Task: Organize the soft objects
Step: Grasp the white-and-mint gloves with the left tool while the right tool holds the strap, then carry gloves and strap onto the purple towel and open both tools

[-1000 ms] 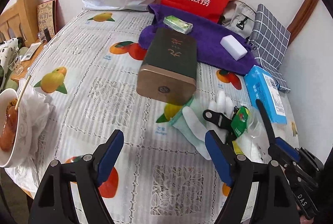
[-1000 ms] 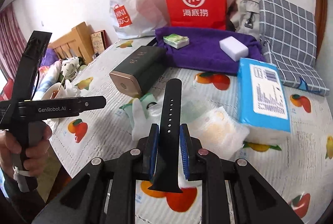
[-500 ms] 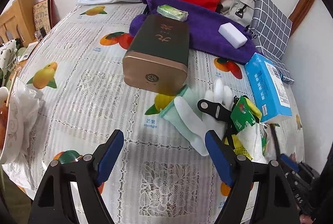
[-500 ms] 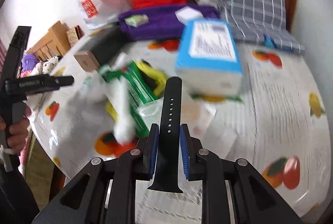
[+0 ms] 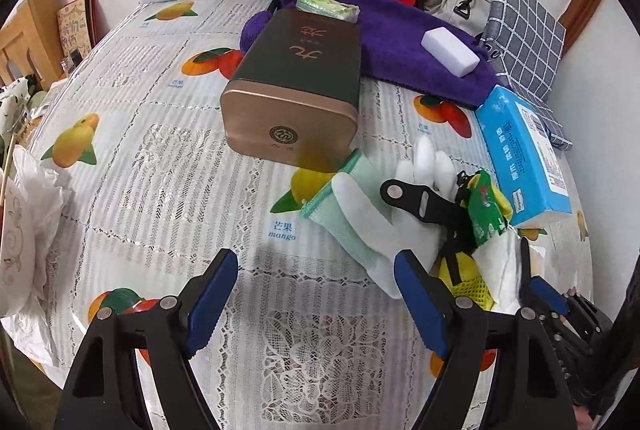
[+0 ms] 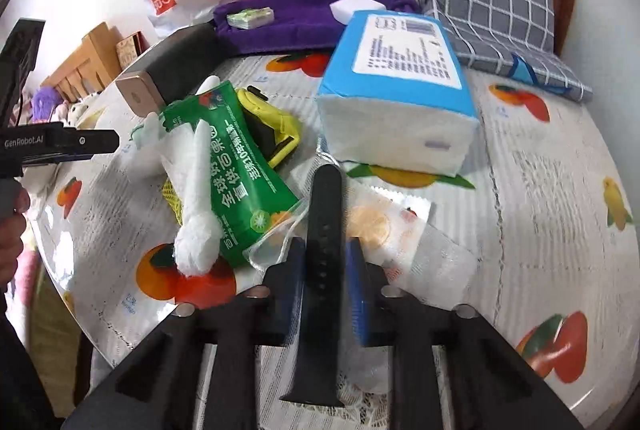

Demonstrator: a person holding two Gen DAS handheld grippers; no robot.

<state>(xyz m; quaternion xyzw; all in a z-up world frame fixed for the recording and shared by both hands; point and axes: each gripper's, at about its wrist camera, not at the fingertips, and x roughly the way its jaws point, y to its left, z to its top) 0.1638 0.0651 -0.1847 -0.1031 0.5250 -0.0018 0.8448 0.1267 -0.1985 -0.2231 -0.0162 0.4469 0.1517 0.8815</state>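
Gripping a black strap [image 6: 322,230] edge-on between nearly closed fingers, the right gripper [image 6: 323,266] hangs low over the tabletop [image 6: 540,190], just in front of the tissue pack [image 6: 396,98]. The strap looks like a flexible rubbery band with punched holes: light, bendy, probably grippy rather than slick, and it stands up between the pads without drooping, so the hold near mid-length seems sound. The left gripper [image 5: 316,294] shows fingers spread wide with nothing between them, poised above the bare cloth short of the tin [image 5: 296,86].

Right of that tin sits the soft heap: a white glove [image 5: 372,226], a green pouch [image 6: 236,170], a yellow mesh piece [image 6: 280,138]. The glove is limp knit and will sag, so pinching it across the palm or cuff looks best. The pouch is glossy film, likely slippery; a flat edge would be the safer bite. All appear feather-light and unbreakable.
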